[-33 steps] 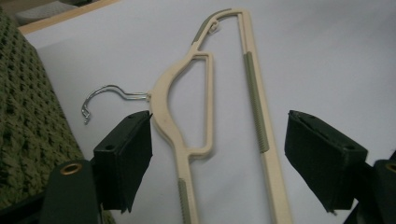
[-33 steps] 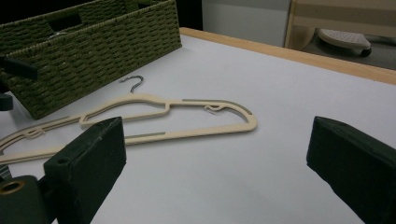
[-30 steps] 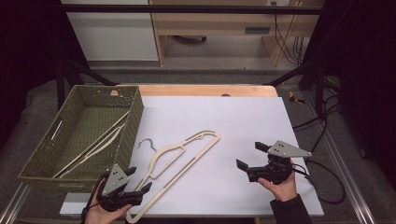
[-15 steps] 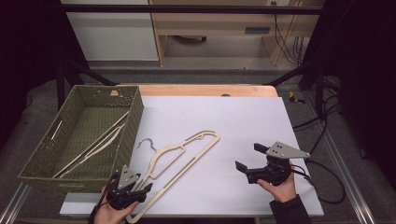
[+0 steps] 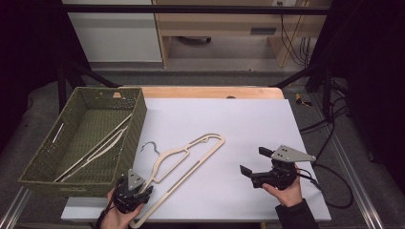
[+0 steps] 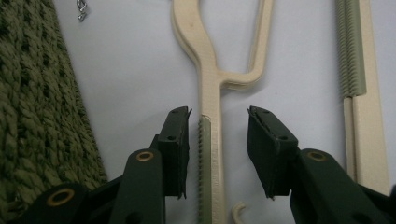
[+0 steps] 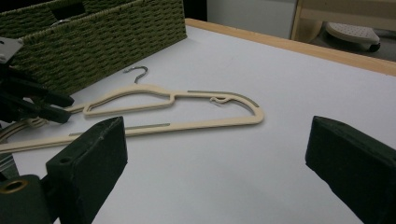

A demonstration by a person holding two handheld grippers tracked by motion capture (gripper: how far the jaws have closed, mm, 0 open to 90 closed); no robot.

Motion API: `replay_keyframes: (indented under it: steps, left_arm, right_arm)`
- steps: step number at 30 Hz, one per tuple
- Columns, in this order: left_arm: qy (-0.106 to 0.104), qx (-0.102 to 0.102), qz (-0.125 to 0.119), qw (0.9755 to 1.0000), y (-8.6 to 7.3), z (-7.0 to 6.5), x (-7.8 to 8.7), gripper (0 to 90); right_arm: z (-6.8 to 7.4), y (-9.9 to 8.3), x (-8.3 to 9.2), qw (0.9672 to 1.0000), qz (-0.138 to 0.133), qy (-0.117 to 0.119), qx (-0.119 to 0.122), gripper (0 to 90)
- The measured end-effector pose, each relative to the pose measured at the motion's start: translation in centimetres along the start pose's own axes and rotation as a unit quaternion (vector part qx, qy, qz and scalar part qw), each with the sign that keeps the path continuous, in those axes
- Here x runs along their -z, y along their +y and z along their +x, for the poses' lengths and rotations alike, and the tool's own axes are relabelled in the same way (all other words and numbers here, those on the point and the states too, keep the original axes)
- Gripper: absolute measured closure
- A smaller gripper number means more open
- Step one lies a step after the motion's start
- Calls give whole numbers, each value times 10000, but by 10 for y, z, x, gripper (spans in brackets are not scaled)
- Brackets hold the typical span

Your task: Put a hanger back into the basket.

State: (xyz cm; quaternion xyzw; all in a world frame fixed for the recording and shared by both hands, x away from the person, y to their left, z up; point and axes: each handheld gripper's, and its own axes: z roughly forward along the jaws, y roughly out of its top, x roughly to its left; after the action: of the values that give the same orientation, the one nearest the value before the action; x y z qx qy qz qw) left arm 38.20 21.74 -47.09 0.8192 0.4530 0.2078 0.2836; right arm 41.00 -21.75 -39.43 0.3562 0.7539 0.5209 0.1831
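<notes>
Lying flat on the table (image 5: 248, 124) just right of the woven basket (image 5: 57, 157), the cream hanger (image 5: 191, 152) risked sliding or pivoting: the left gripper (image 6: 218, 140) had been closing, jaws astride its arm with a gap on one side. Right of the hanger, the right gripper (image 7: 215, 154) gaped wide, empty.

No readable text, label, brand, number or sign appeared on anything in any of the three views.
</notes>
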Motion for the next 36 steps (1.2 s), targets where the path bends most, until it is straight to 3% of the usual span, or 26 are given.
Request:
replay_keyframes:
  steps: [2,5,9,15,21,29,36]
  left_arm:
    - [-106,167,26,9998,0,2,0,632]
    - [-82,377,15,9993,0,3,0,657]
    - [36,409,40,9991,0,4,0,755]
    - [54,286,-25,9996,0,3,2,782]
    - [114,123,-324,9993,1,-1,12,789]
    - [203,20,-915,9956,5,-5,30,792]
    - [303,-147,-1102,9933,9,-10,39,793]
  right_arm:
    - [0,0,0,10000,-2,-6,-31,62]
    - [1,0,-1,10000,-3,-3,-29,63]
    - [1,0,-2,10000,15,9,-19,64]
    - [2,-1,-5,10000,51,54,-37,65]
    - [2,-1,-9,9999,83,116,-25,68]
    - [10,6,-23,9996,66,280,19,79]
    - [29,19,-51,9986,129,489,126,108]
